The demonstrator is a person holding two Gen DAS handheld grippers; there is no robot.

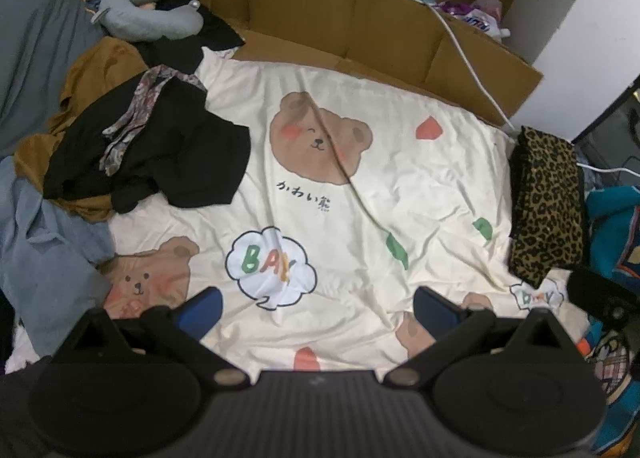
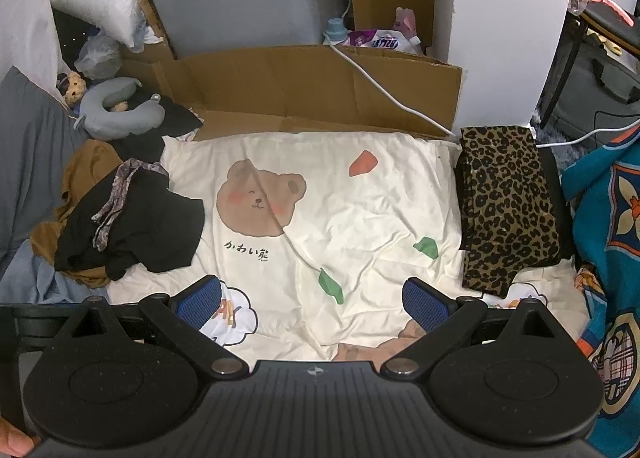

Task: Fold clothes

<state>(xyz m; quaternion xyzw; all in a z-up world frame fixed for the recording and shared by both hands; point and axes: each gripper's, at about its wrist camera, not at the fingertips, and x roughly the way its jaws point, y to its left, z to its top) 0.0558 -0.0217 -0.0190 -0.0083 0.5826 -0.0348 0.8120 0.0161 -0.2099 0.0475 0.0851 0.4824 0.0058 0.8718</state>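
Observation:
A heap of unfolded clothes lies at the left of the cream bear-print sheet [image 1: 360, 194] [image 2: 360, 218]: a black garment [image 1: 160, 154] [image 2: 136, 226] with a patterned scarf [image 1: 132, 126] on top, a mustard piece [image 1: 100, 62] [image 2: 86, 162] under it and a light blue one [image 1: 44, 242]. A folded leopard-print garment [image 1: 548, 202] [image 2: 508, 210] rests at the sheet's right edge. My left gripper [image 1: 318, 308] hovers open over the sheet's near middle, nothing between its blue pads. My right gripper [image 2: 312, 300] is likewise open and empty, short of the leopard piece.
Flattened cardboard [image 1: 360, 26] [image 2: 312, 90] lines the far side, with a white cable [image 1: 468, 54] [image 2: 384, 94] across it. A grey neck pillow [image 1: 148, 14] [image 2: 120, 110] and a small plush toy [image 2: 74, 88] lie at back left. A teal patterned cloth [image 2: 608, 242] borders the right.

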